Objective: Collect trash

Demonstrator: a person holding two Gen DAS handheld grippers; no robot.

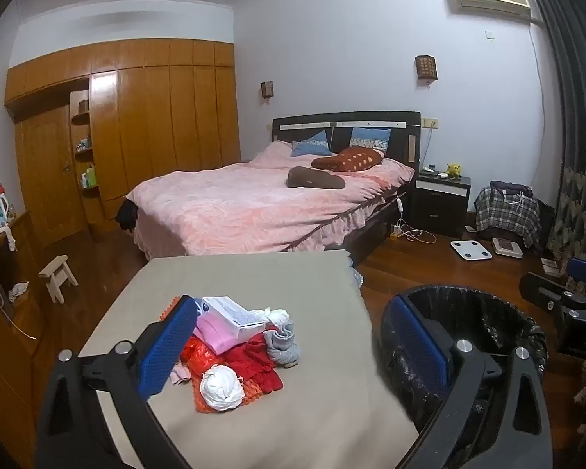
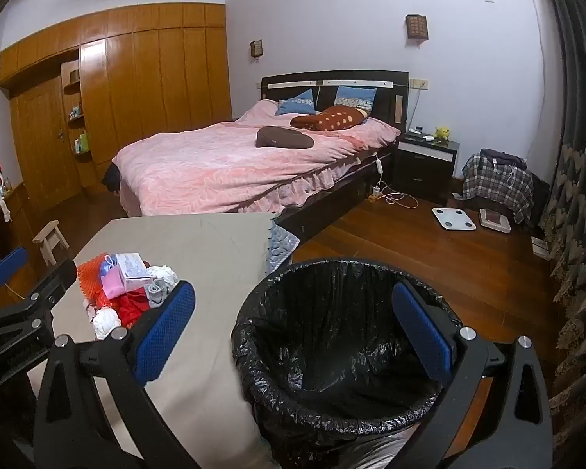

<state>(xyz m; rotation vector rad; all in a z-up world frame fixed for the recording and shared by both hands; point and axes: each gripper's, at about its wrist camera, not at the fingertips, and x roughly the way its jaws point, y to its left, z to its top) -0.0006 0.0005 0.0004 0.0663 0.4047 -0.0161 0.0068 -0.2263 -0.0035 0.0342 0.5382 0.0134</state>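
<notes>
A pile of trash and clothes lies on the grey table [image 1: 254, 273]: a crumpled white paper ball [image 1: 220, 387], a white box [image 1: 234, 316], a pink pack [image 1: 213, 332], red cloth [image 1: 258, 359] and grey socks [image 1: 283, 346]. The pile also shows in the right wrist view [image 2: 125, 285]. A bin lined with a black bag [image 2: 343, 336] stands right of the table. My left gripper [image 1: 293, 351] is open above the table, over the pile. My right gripper [image 2: 293, 336] is open over the bin's rim and holds nothing.
A bed with pink covers [image 1: 261, 199] stands behind the table. A small wooden stool [image 1: 56, 277] is on the floor at left. A nightstand [image 1: 439, 199], a white scale [image 1: 470, 250] and a chair with plaid cloth [image 1: 508, 211] are at right.
</notes>
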